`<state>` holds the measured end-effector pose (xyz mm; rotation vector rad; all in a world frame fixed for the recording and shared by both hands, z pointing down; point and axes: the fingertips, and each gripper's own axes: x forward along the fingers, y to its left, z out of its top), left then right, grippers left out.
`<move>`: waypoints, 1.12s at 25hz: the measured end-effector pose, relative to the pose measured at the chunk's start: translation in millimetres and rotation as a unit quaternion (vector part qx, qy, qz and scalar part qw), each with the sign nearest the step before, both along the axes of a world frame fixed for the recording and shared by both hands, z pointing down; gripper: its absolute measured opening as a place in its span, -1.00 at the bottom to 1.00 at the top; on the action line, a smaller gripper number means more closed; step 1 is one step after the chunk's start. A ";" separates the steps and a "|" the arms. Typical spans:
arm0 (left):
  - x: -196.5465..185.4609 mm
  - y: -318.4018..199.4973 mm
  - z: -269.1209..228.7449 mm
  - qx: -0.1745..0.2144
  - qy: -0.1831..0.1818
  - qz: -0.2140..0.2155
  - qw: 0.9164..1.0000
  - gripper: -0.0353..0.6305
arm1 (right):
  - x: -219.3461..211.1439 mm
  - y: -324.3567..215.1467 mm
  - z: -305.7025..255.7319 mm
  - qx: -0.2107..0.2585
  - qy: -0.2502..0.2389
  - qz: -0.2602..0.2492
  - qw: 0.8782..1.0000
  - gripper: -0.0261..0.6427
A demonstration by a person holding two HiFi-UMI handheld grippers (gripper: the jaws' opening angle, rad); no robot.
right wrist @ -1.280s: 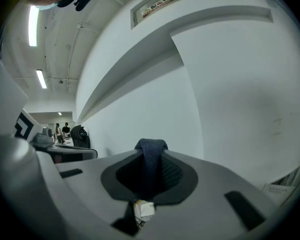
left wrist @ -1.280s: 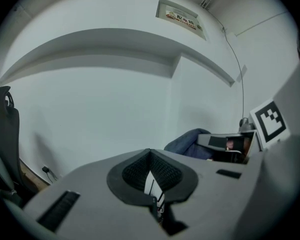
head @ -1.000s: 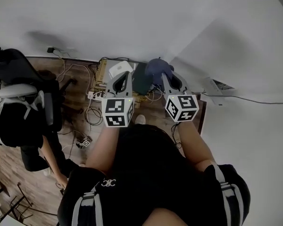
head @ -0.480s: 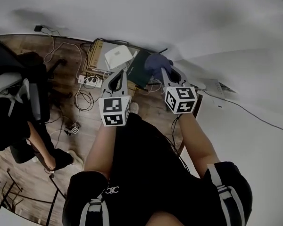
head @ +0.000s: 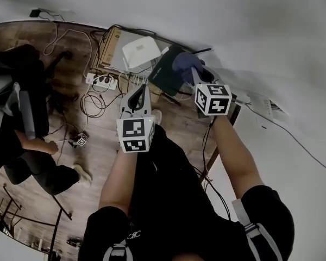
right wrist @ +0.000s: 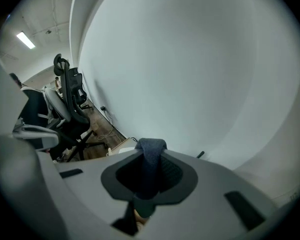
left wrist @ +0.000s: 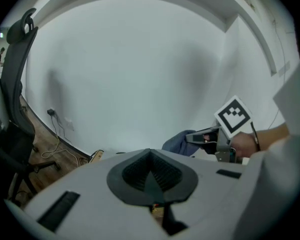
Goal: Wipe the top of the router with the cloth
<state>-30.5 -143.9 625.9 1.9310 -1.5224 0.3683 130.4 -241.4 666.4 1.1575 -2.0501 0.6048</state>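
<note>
My right gripper (head: pixel 200 76) was clamped on the blue cloth (head: pixel 183 62), which was bunched between the jaws at the right end of the dark router (head: pixel 164 76) by the wall. I couldn't tell if they touched. My left gripper (head: pixel 136 95) was closed on nothing, near the white box (head: pixel 142 52).

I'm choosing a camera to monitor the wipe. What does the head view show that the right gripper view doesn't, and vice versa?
Head view only: the white top of the router in full, the power strip and the left gripper. Right gripper view only: the ceiling light. Both: the blue cloth clamped in the right gripper, and the white wall.
</note>
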 end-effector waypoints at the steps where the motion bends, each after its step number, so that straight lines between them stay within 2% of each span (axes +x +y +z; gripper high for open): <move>1: -0.3 0.5 8.9 -0.003 0.000 0.000 1.000 -0.91 | 0.5 -4.7 12.8 -0.012 0.002 0.005 1.000 -0.84; 8: -7.5 8.3 65.3 -0.042 0.011 -0.013 0.999 -0.91 | 0.9 -38.8 90.2 -0.085 0.016 0.041 0.995 -0.84; 16: -16.3 14.3 107.6 -0.065 0.004 -0.005 0.998 -0.91 | 3.5 -75.3 164.6 -0.128 0.077 0.046 0.988 -0.84; 21: -22.1 19.2 127.2 -0.078 -0.001 0.001 0.997 -0.91 | 3.9 -77.8 211.9 -0.152 0.131 0.004 0.980 -0.84; 28: -27.7 30.1 147.7 -0.095 -0.002 0.011 0.995 -0.91 | 5.1 -77.5 256.4 -0.164 0.160 -0.019 0.973 -0.84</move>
